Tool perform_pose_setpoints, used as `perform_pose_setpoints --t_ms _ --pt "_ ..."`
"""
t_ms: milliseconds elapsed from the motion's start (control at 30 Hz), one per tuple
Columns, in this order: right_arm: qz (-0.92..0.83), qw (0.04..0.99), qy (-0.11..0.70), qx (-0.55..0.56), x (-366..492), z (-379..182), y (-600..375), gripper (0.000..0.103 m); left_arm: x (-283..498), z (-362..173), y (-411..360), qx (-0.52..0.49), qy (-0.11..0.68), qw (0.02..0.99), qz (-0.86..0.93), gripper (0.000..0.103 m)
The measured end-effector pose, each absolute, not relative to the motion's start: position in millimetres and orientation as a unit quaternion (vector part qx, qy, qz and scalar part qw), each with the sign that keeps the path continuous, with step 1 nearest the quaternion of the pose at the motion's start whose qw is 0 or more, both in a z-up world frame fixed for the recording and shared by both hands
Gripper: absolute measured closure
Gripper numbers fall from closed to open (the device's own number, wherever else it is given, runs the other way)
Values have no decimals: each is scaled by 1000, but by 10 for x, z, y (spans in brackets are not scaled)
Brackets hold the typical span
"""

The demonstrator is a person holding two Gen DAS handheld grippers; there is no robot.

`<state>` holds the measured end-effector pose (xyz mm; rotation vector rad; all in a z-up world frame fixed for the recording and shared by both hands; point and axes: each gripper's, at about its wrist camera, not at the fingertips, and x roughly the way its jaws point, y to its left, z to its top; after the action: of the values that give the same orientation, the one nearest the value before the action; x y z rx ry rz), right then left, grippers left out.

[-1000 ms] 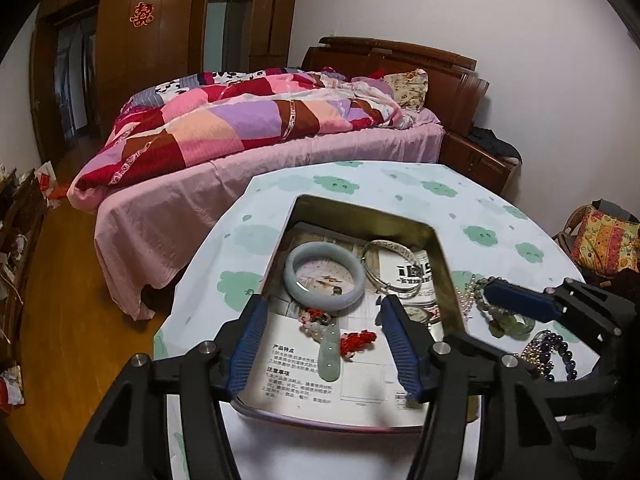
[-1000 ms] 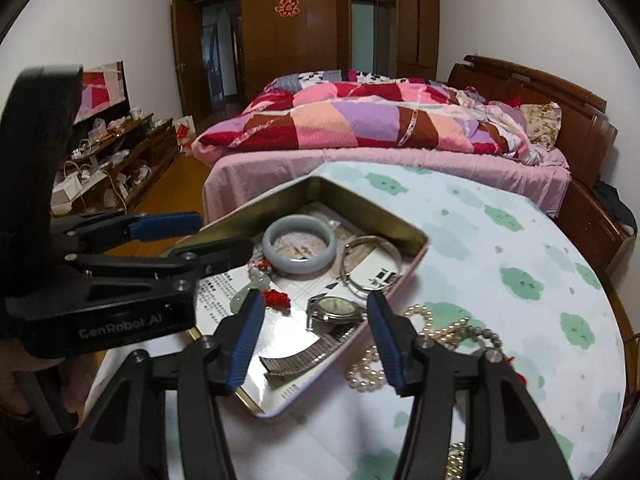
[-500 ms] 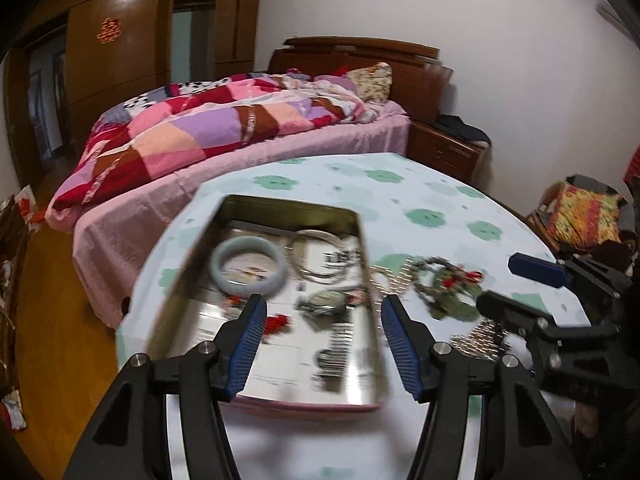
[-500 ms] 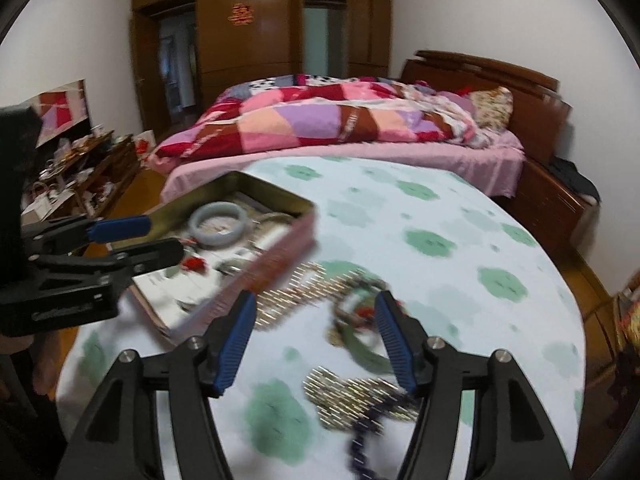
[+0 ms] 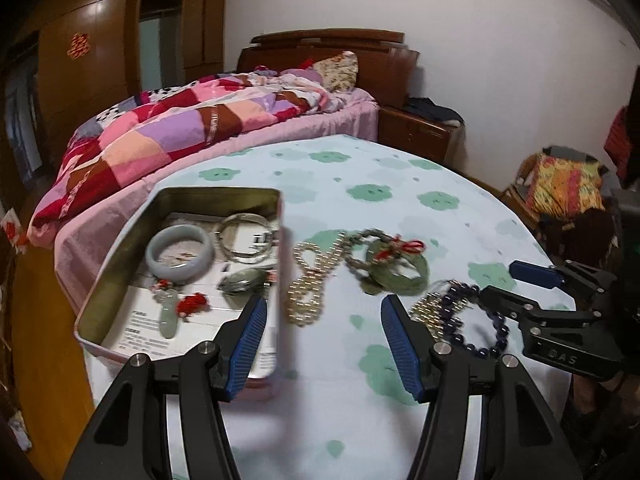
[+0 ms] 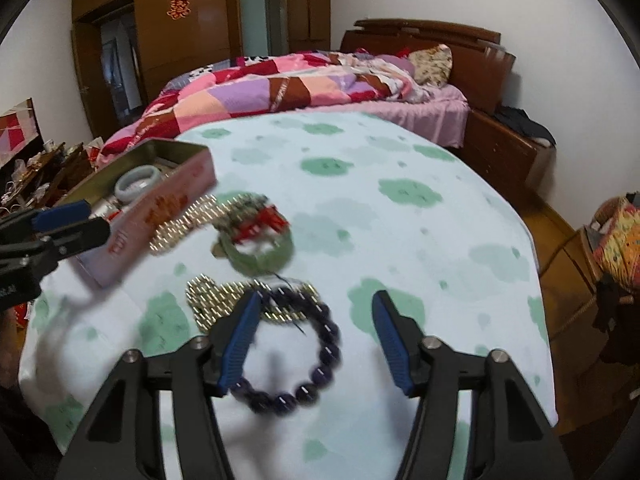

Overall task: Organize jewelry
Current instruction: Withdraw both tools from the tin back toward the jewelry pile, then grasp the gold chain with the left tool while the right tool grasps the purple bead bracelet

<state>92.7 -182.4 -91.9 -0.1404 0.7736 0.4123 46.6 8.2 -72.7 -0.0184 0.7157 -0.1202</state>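
A metal tin [image 5: 120, 256] on the table holds a pale jade bangle [image 5: 180, 253], a silver bangle [image 5: 248, 236], a watch [image 5: 242, 282] and a jade pendant with red tassel [image 5: 170, 312]. Right of it lie a pearl strand [image 5: 312, 280], a green jade bangle with red cord [image 5: 396, 268], a gold bead strand [image 6: 216, 300] and a dark purple bead bracelet [image 6: 296, 364]. My left gripper [image 5: 322, 340] is open above the cloth near the tin's corner. My right gripper [image 6: 314, 340] is open just over the purple bracelet. The tin also shows in the right wrist view [image 6: 160, 208].
The round table [image 6: 440, 240] has a pale cloth with green blotches. A bed with a patchwork quilt [image 5: 180, 132] stands behind it. A wooden nightstand [image 5: 420, 132] is at the back and a chair with a bright cushion [image 5: 568, 188] stands at the right.
Both grippers have swung right, away from over the tin toward the loose jewelry on the cloth. Both stay open and empty.
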Motion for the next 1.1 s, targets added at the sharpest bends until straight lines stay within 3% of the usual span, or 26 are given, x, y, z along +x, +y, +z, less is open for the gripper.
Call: perform_pose_setpoints --t_ms 100,367,467,533,867,900,933,1067,1100 --pt "194 900 385 -68 912 -1006 -1903 54 475 -731 -31 4 352 934 -64 43" --pt "198 892 400 -72 901 -1143 -1935 59 536 -841 -337 27 367 926 -86 43" --pt "197 892 399 -83 878 -1189 -1918 67 575 -912 -401 31 378 920 -97 43" --pt "201 893 395 -83 857 -1187 -1929 85 598 -953 -454 37 385 916 -102 43" --pt "192 910 367 -34 864 -1018 -2155 87 730 -1124 -574 42 412 901 -131 43" --pt "189 909 368 -35 877 -1016 -2171 87 759 -1154 -586 40 417 898 -135 45" --pt "188 909 371 -33 885 -1031 -2173 87 795 -1193 -596 38 425 894 -138 55" --pt "189 904 383 -32 917 -1119 -2143 87 829 -1223 -623 36 430 889 -153 73" --pt "189 903 384 -32 915 -1128 -2138 87 826 -1220 -624 33 430 888 -161 90"
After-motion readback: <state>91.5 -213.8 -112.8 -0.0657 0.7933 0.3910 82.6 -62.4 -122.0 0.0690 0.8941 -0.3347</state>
